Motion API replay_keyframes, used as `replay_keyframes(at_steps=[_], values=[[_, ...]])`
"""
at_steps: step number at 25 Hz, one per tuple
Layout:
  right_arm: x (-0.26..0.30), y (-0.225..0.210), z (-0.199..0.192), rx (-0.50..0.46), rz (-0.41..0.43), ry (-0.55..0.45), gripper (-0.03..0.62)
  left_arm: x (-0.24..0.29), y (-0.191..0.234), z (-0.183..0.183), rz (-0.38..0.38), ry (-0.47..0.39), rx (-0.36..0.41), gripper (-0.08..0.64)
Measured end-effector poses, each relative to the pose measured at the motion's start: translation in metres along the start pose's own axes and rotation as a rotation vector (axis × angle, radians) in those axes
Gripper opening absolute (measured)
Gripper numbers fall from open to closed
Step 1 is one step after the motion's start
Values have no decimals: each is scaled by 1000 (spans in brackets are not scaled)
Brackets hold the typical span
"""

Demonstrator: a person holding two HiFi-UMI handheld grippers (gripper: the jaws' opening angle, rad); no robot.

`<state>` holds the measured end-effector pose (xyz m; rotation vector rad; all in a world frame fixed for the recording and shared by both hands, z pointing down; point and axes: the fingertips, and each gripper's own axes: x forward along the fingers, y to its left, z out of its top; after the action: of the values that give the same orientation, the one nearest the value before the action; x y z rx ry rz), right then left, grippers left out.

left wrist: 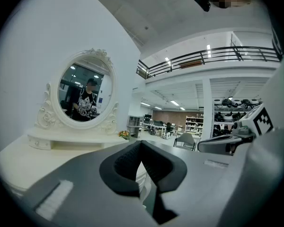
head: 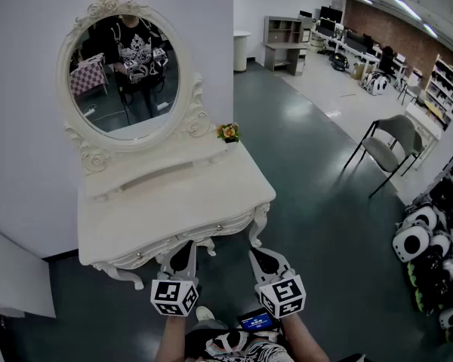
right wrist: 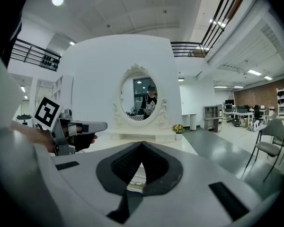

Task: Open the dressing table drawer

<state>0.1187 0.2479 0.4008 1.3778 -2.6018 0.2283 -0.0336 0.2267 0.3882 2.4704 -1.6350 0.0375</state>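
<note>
The white dressing table point(head: 136, 225) with an oval mirror point(head: 124, 70) stands against the wall, its drawer front point(head: 204, 234) closed under the front edge, with small knobs point(head: 217, 227). My left gripper point(head: 187, 247) hovers just in front of the drawer, jaws shut and empty. My right gripper point(head: 255, 253) hangs beside the table's front right corner, also shut on nothing. In the left gripper view the shut left gripper point(left wrist: 140, 145) points over the tabletop point(left wrist: 19, 160). In the right gripper view the shut right gripper point(right wrist: 142, 145) faces the mirror point(right wrist: 144, 98), with the left gripper point(right wrist: 73, 129) at its left.
A small flower pot point(head: 228, 133) sits on the table's raised shelf at the right. A grey chair point(head: 385, 145) stands on the floor to the right. Black-and-white helmets point(head: 430, 255) are piled at the far right. A white panel point(head: 7, 277) leans at the lower left.
</note>
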Motion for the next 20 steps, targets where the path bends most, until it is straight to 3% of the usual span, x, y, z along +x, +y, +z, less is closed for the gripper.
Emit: replay_keyframes(at_steps=[8, 15, 17, 20], values=[[2, -14, -9, 14, -33, 6, 2, -1, 6, -11, -18, 10, -132, -2], [18, -32, -20, 81, -80, 18, 5, 10, 17, -27, -17, 44, -149, 46], [33, -40, -24, 95, -84, 31, 68, 22, 27, -31, -3, 55, -135, 63], [64, -54, -28, 103, -91, 52, 75, 48, 48, -38, 8, 61, -126, 115]])
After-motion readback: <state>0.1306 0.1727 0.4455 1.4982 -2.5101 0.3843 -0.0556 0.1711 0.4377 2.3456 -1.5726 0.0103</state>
